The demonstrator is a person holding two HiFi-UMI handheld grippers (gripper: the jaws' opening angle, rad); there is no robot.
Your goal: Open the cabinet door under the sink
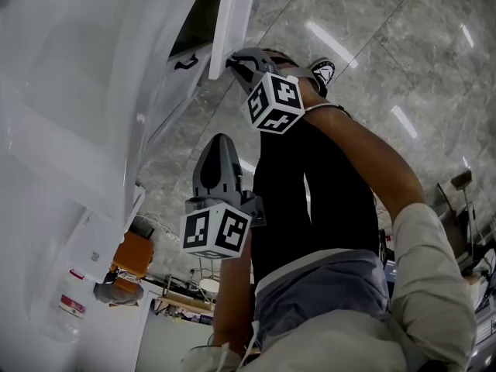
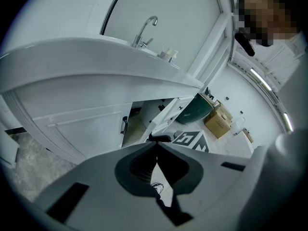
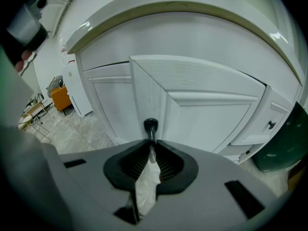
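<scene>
The white cabinet door under the sink stands swung partly out from the cabinet. My right gripper is shut on the door's black handle, which sticks out between the jaws. In the head view the right gripper meets the edge of the open door at the top. My left gripper hangs lower, away from the cabinet, its jaws shut on nothing. The left gripper view shows the left gripper, the basin with its faucet and the open door.
The neighbouring door is closed, with its own black handle. A dark green bin and a cardboard box stand beyond the cabinet. A small drawer knob is to the right. Grey marble floor lies below.
</scene>
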